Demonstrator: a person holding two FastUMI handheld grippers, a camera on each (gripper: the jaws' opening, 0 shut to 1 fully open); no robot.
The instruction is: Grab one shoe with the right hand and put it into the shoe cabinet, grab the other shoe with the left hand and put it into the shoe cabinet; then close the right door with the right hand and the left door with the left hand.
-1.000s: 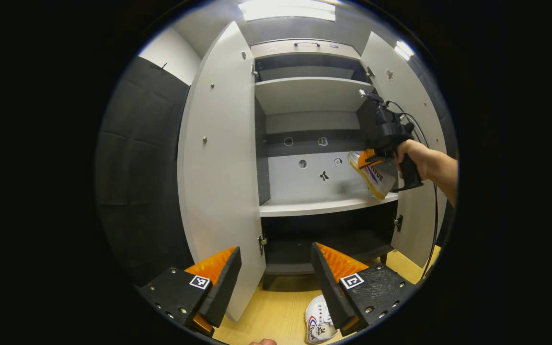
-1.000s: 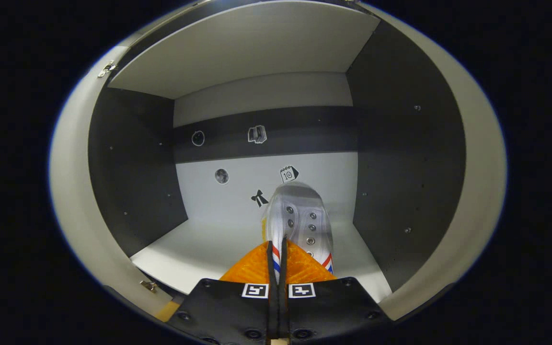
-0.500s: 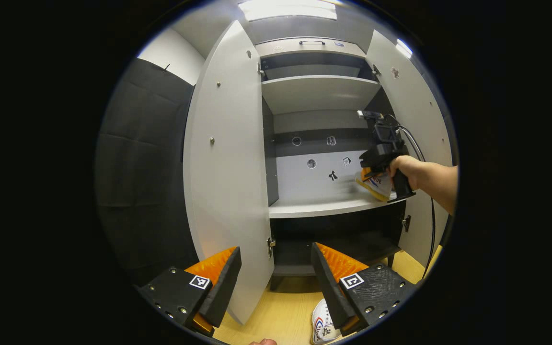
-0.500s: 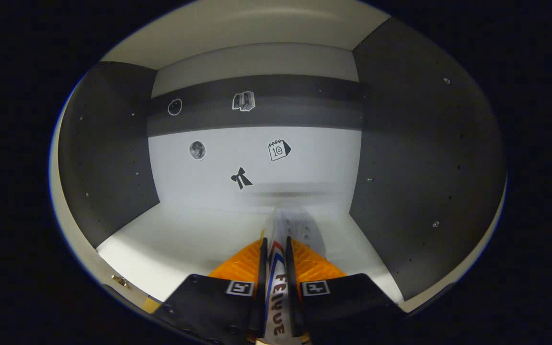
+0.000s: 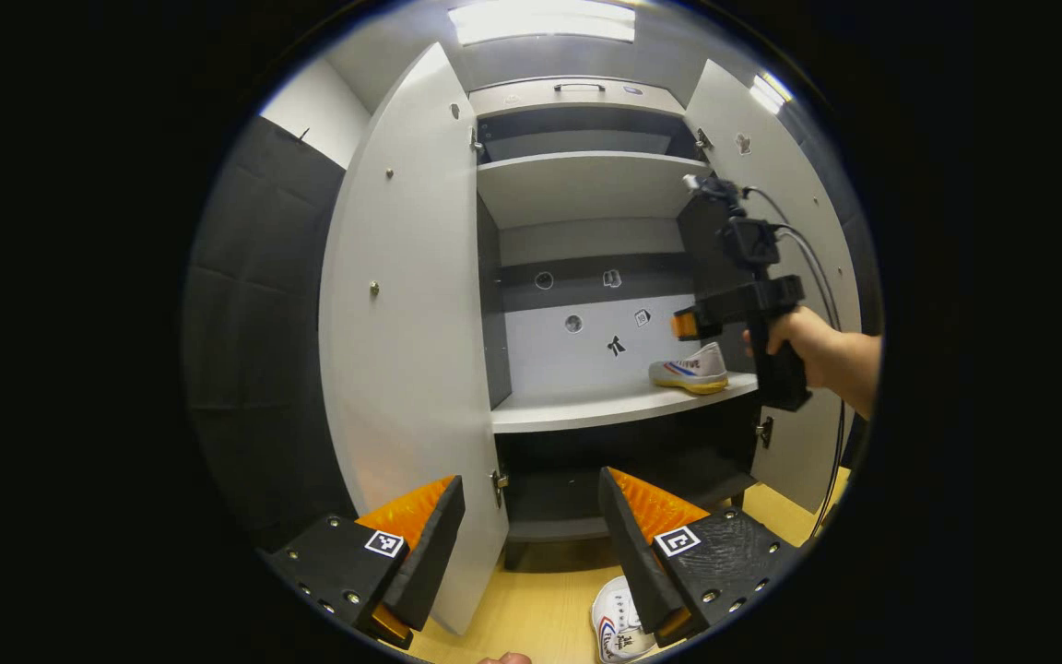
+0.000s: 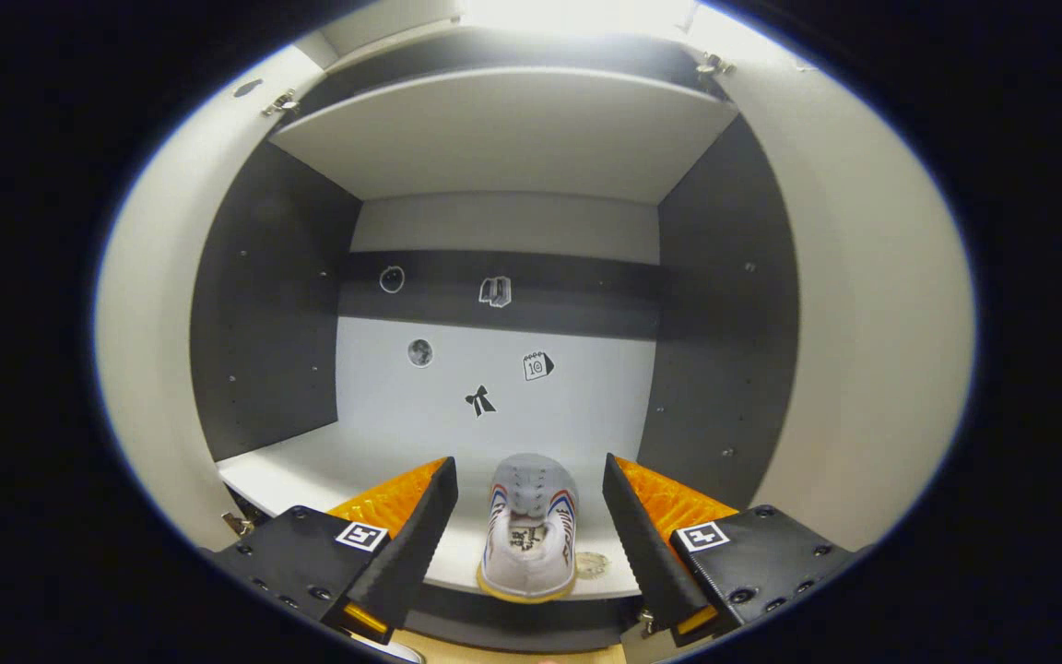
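A white shoe [image 6: 529, 530] with red and blue stripes stands upright on the middle shelf [image 6: 356, 466] of the shoe cabinet, toe toward the back wall. My right gripper [image 6: 527, 516] is open, its fingers on either side of the shoe and apart from it. In the left gripper view the same shoe [image 5: 690, 370] rests at the shelf's right end, with the right gripper [image 5: 683, 325] above its heel, held by a hand [image 5: 794, 339]. My left gripper [image 5: 531, 535] is open and empty, low before the cabinet. The other white shoe [image 5: 616, 627] lies on the wooden floor, partly hidden by a finger.
Both cabinet doors stand wide open: the left door [image 5: 402, 304] and the right door [image 5: 803, 240]. An upper shelf [image 5: 586, 184] and a dark lower compartment [image 5: 623, 470] sit above and below. Small stickers mark the back wall [image 6: 494, 387]. A cable [image 5: 831, 443] hangs from the right gripper.
My right gripper has let go of the shoe, opened and drawn back and up. The shoe now stands on the middle shelf. The left gripper has hardly moved.
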